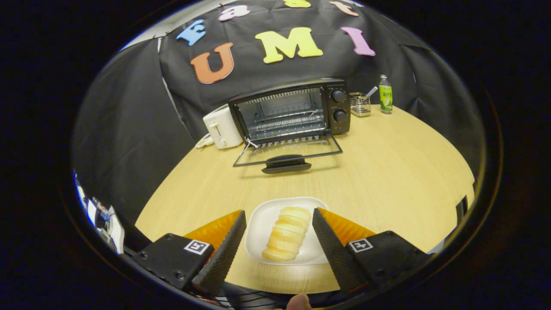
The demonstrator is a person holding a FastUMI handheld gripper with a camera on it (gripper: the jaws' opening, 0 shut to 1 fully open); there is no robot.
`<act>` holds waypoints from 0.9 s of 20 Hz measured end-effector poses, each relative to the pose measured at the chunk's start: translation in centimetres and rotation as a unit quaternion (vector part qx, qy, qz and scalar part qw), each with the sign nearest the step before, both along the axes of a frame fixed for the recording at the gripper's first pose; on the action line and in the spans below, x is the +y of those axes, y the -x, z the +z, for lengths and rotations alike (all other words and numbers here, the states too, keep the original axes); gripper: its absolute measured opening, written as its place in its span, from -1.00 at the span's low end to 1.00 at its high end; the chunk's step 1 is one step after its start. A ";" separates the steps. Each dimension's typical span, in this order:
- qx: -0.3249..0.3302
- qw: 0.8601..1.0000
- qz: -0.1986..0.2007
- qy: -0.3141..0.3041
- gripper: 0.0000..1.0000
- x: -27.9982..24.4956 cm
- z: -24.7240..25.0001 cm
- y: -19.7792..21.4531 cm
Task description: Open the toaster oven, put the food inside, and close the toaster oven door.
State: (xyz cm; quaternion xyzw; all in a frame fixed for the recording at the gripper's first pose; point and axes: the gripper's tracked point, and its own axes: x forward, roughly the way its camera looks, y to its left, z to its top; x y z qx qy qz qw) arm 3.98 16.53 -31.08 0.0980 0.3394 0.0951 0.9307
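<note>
Two spread fingers of your gripper (279,215) straddle the bread (287,233); squeeze off-centre and it rolls off the plate (262,219).

Hiding the side rims of the white plate (263,215) behind the spread fingers of the gripper (279,219), neither touching the bread (287,234). Blocking part of the white toaster (220,125) behind the toaster oven (292,110). Staying too small to identify inside the wire holder (360,104).
</note>
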 end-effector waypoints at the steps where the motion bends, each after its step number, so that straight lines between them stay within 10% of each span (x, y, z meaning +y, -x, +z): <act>1: 0.009 1.000 -0.003 0.001 1.00 0.1 -0.8 -0.1; 13: 0.069 0.995 -0.058 0.041 0.94 -1.3 -5.5 -0.7; 18: 0.070 0.995 -0.067 0.029 0.20 -1.5 -5.4 -0.8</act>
